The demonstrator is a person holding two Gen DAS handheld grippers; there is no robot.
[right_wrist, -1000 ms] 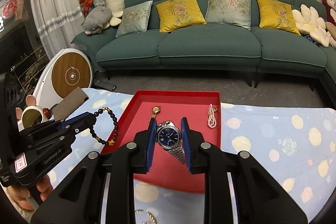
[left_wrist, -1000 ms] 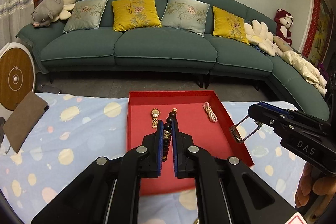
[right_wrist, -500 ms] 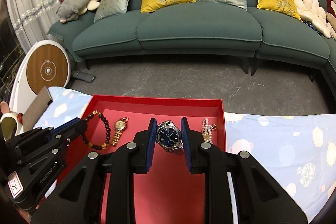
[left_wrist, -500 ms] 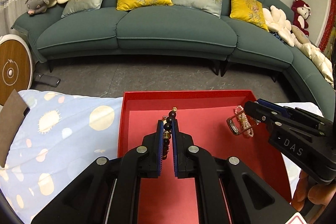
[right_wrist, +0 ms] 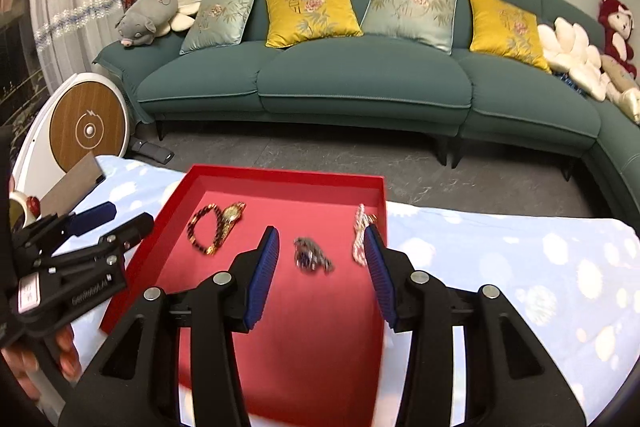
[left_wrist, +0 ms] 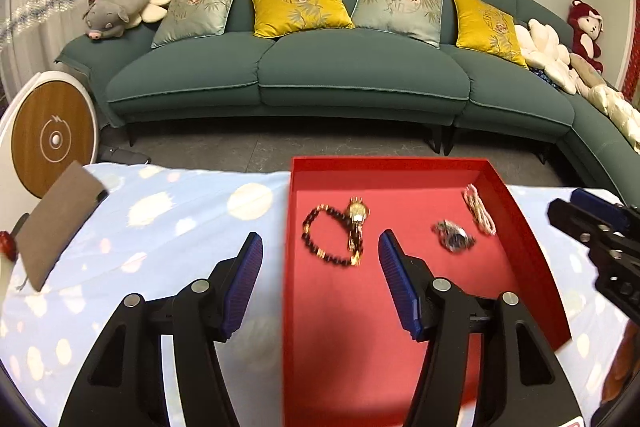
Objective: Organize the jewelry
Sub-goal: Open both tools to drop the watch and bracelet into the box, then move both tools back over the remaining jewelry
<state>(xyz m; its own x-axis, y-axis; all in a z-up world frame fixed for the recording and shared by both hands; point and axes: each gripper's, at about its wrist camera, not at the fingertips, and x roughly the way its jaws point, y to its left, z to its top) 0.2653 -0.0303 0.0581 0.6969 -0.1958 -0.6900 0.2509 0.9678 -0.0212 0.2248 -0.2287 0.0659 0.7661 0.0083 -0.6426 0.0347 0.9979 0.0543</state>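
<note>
A red tray lies on the blue spotted cloth. In it lie a dark bead bracelet, a gold watch, a silver watch with a blue dial and a pearl strand. My left gripper is open and empty above the tray's left edge. My right gripper is open and empty, just behind the silver watch.
A brown pouch lies on the cloth at the left. A round wood-faced device stands on the floor beyond. A green sofa with cushions fills the background.
Both grippers have opened and pulled back. The bead bracelet now lies in the tray beside the gold watch, and the silver watch lies in the tray's middle.
</note>
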